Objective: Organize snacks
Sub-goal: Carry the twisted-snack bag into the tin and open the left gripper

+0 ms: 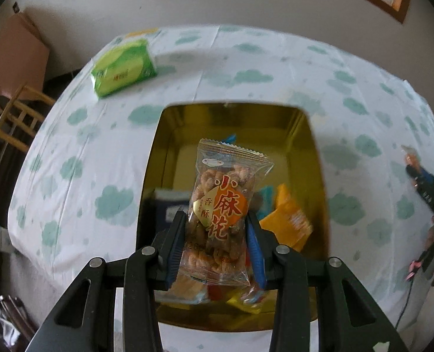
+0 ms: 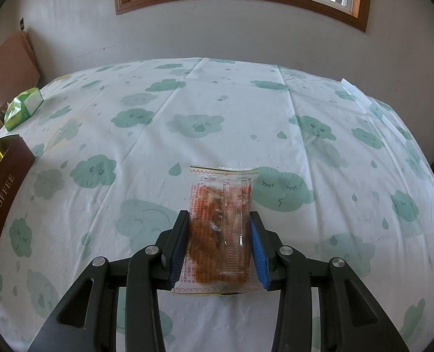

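Note:
My left gripper is shut on a clear snack packet with an orange label, which hangs over the open gold-lined tin. Inside the tin lie several wrapped snacks, among them an orange packet and a blue one. My right gripper is shut on a second clear packet of orange-brown snacks, back side up, above the tablecloth. In the right wrist view the tin shows at the far left as a brown wall marked TOFFEE. The right gripper also appears at the right edge of the left wrist view.
The table carries a white cloth with green clouds. A green tissue pack lies at its far left corner. A wooden chair and a cardboard box stand beyond the left edge. A wall with a window is behind.

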Demonstrator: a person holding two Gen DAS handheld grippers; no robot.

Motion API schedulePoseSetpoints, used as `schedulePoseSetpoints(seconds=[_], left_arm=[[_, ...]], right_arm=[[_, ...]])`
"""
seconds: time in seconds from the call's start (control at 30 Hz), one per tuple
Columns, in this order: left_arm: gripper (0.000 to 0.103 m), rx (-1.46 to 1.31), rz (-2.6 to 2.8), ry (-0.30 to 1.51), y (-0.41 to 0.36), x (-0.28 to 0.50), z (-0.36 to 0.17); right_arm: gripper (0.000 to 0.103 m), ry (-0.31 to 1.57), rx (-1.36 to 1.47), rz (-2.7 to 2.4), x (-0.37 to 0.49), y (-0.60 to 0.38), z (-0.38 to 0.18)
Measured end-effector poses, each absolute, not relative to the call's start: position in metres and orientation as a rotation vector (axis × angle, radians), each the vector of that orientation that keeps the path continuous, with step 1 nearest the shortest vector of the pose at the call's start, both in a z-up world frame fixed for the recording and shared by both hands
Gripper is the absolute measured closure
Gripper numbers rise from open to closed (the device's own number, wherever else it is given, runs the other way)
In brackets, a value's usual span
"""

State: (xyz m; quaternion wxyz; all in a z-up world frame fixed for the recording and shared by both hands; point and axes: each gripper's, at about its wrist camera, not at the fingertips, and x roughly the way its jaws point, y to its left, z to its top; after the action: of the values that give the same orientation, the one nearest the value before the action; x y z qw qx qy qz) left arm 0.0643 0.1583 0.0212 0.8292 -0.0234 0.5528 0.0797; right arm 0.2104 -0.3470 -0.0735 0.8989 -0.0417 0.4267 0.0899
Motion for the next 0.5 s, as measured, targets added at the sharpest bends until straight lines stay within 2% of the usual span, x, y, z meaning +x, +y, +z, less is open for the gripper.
schedulePoseSetpoints(seconds=[0.5], left_arm=[[0.067,-0.061,0.188,1.191,0.168,0.048,-0.007]], right_arm=[[0.059,0.883,-0.088,0.194,0.212,-0.348,-0.074]])
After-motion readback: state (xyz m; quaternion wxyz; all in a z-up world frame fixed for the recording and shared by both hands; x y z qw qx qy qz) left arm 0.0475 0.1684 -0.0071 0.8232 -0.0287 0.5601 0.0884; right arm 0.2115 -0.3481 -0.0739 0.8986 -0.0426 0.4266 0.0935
